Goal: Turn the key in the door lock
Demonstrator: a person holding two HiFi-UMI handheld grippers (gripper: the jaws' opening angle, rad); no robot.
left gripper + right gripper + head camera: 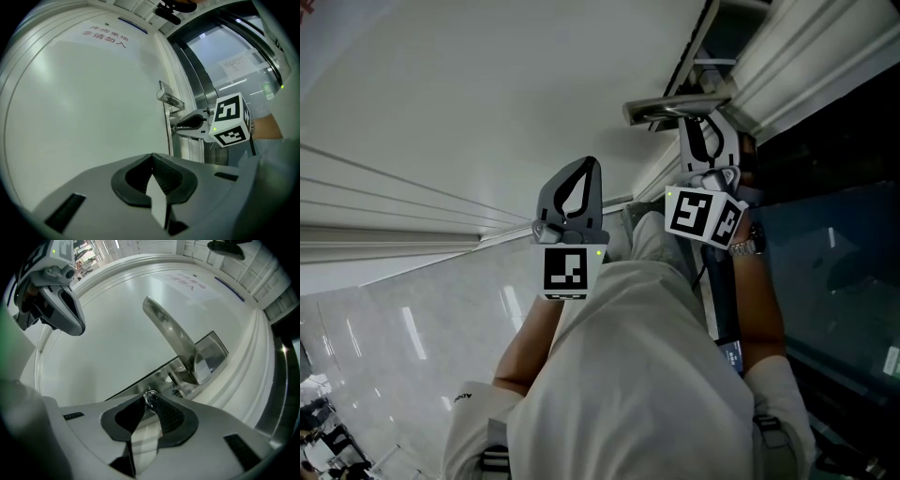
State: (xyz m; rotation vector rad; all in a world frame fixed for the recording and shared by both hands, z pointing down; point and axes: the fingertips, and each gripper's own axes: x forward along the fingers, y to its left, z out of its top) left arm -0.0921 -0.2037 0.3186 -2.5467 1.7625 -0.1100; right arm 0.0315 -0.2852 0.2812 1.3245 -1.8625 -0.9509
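Note:
The white door [487,94] carries a silver lever handle [171,331] on a steel lock plate [213,350]. A small silver key [150,398] sticks out of the lock below the handle. My right gripper [149,401] is shut on the key's head, pointing about level at the door; it also shows under the handle [675,108] as the right gripper [698,127], and from the side as the right gripper [177,127]. My left gripper [589,164] hangs in front of the bare door face, to the left of the lock, its jaws shut with nothing between them.
A dark glass panel [834,253] and metal door frame [201,89] stand to the right of the door. Red lettering [104,37] is printed high on the door. The person's pale trousers [637,375] and glossy floor tiles [394,328] fill the lower head view.

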